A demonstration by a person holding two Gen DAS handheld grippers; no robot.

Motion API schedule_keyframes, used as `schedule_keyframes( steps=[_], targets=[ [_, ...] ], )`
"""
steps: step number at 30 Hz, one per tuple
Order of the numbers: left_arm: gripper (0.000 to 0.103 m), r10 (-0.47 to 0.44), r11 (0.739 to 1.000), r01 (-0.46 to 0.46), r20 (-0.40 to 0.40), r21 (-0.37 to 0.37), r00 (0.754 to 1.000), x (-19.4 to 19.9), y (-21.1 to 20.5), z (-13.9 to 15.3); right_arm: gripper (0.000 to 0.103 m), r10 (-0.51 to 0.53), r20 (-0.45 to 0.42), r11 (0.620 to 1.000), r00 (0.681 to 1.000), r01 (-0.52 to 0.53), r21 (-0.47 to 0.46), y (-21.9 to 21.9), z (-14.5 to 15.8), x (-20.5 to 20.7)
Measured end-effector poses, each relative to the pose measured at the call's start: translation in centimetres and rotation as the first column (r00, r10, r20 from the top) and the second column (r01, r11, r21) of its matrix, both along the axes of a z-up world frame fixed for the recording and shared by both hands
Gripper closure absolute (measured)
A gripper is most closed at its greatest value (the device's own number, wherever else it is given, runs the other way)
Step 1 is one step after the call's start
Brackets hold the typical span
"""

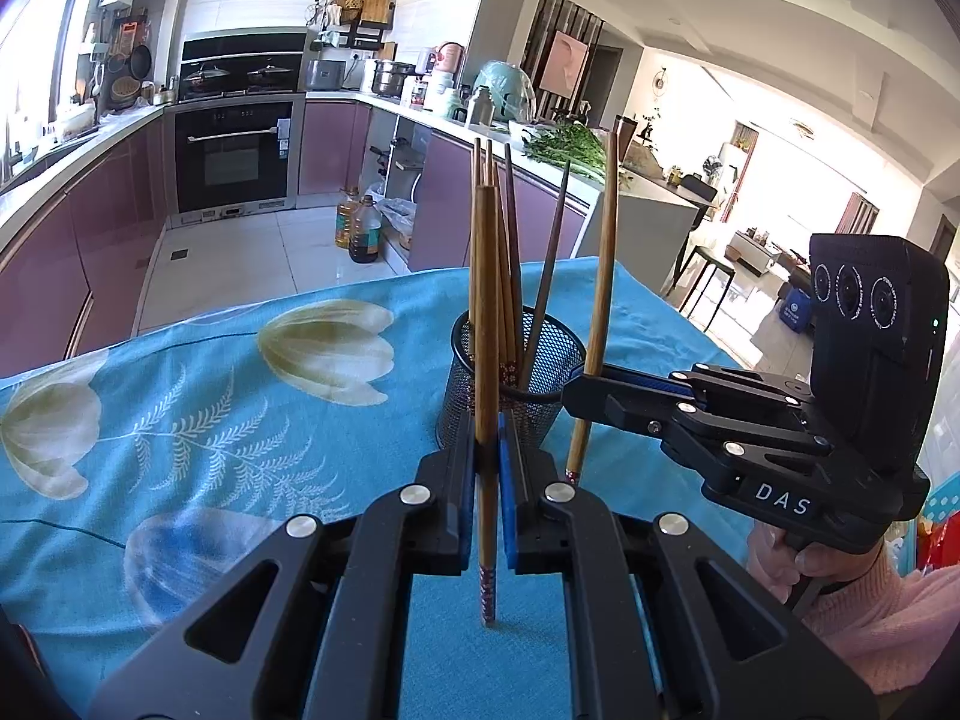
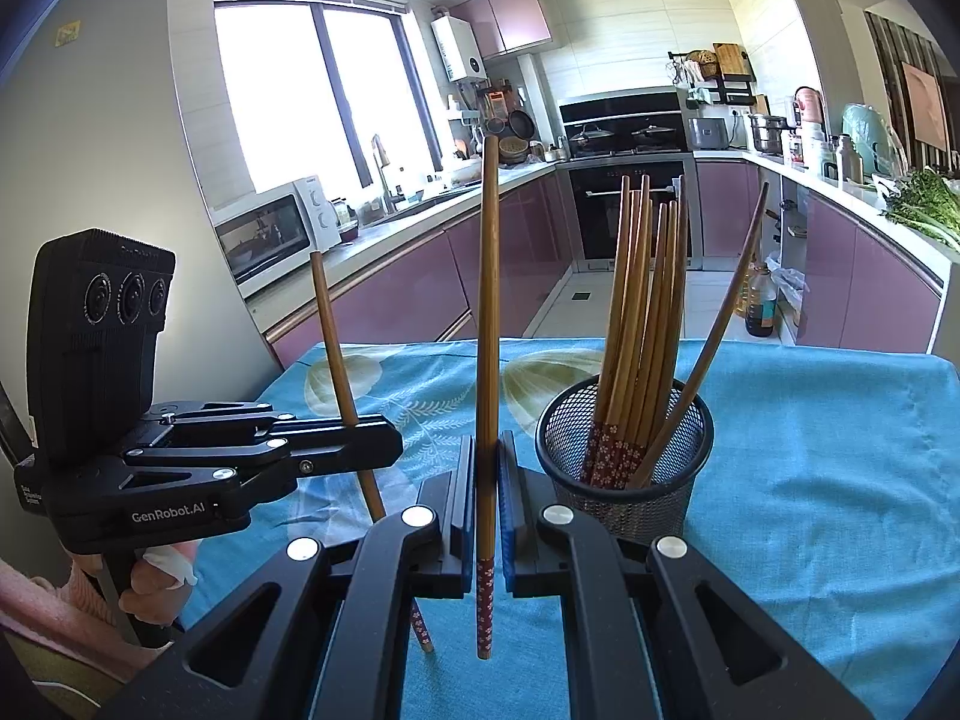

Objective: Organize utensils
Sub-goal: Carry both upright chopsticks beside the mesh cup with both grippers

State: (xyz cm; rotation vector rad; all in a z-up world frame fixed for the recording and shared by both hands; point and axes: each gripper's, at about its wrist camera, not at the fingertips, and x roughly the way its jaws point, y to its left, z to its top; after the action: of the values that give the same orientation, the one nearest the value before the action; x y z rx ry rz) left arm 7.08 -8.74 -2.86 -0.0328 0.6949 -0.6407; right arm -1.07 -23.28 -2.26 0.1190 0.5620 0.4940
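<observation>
The mesh holder (image 2: 624, 468) stands on the blue floral tablecloth (image 2: 840, 480) and serves as the landmark here. It already carries a bundle of wooden chopsticks (image 2: 639, 324), tips down and handles fanned upward, with one darker stick leaning off toward the holder's right rim. Most of the sorting looks done.

Two chopsticks remain outside the holder. The left gripper (image 1: 487, 468) is clamped on one chopstick (image 1: 486, 330), held upright just in front of the holder with its patterned tip hanging near the cloth. The right gripper (image 2: 489, 474) is likewise closed around a second chopstick (image 2: 487, 330), upright and just left of the holder in its own camera; from the left wrist view this stick sits right beside the holder's rim on its right.

No other loose utensils show on the cloth around the holder in either view, so by my judgement what is left is lifting these two sticks over the rim and dropping them in, after which the task seems finished
</observation>
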Motion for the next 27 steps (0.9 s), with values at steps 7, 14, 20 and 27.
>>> schedule_keyframes(
  steps=[7,14,20,27],
  targets=[
    [0.095,-0.005,1.000,0.005,0.004,-0.001,1.000,0.05,-0.03,0.22,0.097,-0.001,0.008,1.000,1.000,0.001,0.002,0.23,0.50,-0.05],
    [0.095,-0.011,1.000,0.011,0.011,-0.003,1.000,-0.14,-0.09,0.60,0.097,-0.002,0.016,1.000,1.000,0.002,0.003,0.60,0.90,0.01],
    [0.095,-0.012,1.000,0.012,0.012,-0.003,1.000,-0.19,-0.11,0.69,0.097,-0.002,0.020,1.000,1.000,0.002,0.007,0.58,0.99,0.07],
    [0.095,-0.015,1.000,0.015,0.015,-0.003,1.000,-0.36,-0.13,0.90,0.097,-0.003,0.022,1.000,1.000,0.002,0.008,0.57,1.07,0.29]
  ],
)
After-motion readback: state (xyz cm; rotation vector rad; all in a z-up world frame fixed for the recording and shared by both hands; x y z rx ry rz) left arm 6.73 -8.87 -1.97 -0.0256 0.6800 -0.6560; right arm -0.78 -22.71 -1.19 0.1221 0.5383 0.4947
